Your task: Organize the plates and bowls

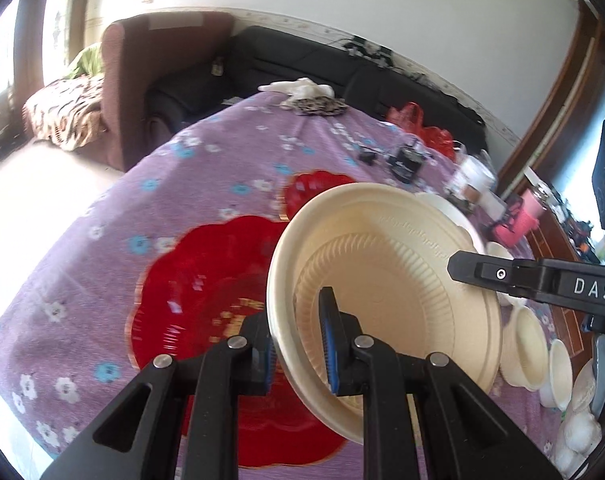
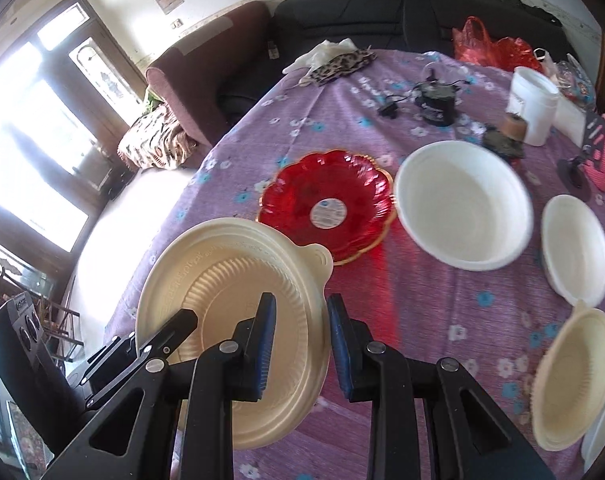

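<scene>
- Cream ribbed disposable plate with a small tab (image 1: 386, 292) is what I carry; my left gripper (image 1: 300, 356) is clamped on its near rim, one blue pad under the lip and one inside the dish.
- My right gripper (image 2: 300, 344) straddles the opposite rim of that same plate (image 2: 230, 320): one pad lies against the ribbed inside, the other stands just outside the edge. I judge it a grip, though I cannot see that outer pad press.
- Held this way the plate is tilted and clear of the purple flowered tablecloth (image 1: 150, 200), hanging over the large red scalloped plastic plate (image 1: 206, 292) that lies flat on the cloth.
- Beyond the cream plate sits a smaller red scalloped plate with a round label in its middle (image 2: 328, 204), on its own.
- Further from the cream plate, on my right-hand side, lie a large white foam bowl (image 2: 462, 208), a smaller white bowl (image 2: 574, 248) and a cream ribbed bowl (image 2: 570, 380), all single and apart from each other.
- At the table's far end from the cream plate are a white tub (image 2: 532, 100), a black gadget with cables (image 2: 436, 100) and a leopard-print cloth (image 2: 338, 64).
- By my reckoning the sorting is early: nothing visible is nested yet, the cream plate still needs a home, and the bowls and red plates remain to be grouped.
</scene>
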A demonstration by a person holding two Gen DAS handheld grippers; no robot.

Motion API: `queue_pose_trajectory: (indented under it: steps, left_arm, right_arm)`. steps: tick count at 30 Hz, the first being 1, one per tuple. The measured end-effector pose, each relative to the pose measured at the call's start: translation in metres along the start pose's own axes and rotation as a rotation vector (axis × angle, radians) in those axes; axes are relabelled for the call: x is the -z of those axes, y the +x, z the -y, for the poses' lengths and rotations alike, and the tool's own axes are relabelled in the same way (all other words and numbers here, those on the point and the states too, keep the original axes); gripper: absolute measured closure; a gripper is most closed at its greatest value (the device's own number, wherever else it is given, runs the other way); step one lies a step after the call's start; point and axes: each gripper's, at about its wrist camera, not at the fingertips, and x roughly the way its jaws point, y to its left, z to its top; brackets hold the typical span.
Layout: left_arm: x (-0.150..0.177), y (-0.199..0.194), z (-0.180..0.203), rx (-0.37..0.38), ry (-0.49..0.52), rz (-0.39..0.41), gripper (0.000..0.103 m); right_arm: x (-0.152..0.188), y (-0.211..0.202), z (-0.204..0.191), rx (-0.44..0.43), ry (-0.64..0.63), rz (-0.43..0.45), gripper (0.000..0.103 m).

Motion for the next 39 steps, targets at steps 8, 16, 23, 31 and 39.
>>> queue_pose_trajectory:
  steps: [8, 16, 23, 31, 39]
  left_arm:
    - [-0.003, 0.017, -0.038, -0.03, -0.058, -0.029, 0.085]
    - [0.001, 0.038, -0.052, -0.053, -0.064, -0.07, 0.085]
    - [0.004, 0.048, -0.056, -0.062, -0.067, -0.093, 0.085]
    - [0.002, 0.054, -0.059, -0.08, -0.064, -0.099, 0.085]
    - [0.002, 0.053, -0.057, -0.071, -0.062, -0.098, 0.068]
  right_arm:
    - [-0.005, 0.039, -0.023, -0.004, -0.019, -0.045, 0.074]
    - [-0.01, 0.066, -0.026, 0.018, -0.021, -0.069, 0.074]
    - [-0.011, 0.08, -0.025, 0.029, -0.022, -0.083, 0.074]
    - [-0.012, 0.095, -0.022, 0.017, -0.009, -0.101, 0.074]
    - [-0.012, 0.103, -0.018, -0.002, 0.008, -0.1, 0.074]
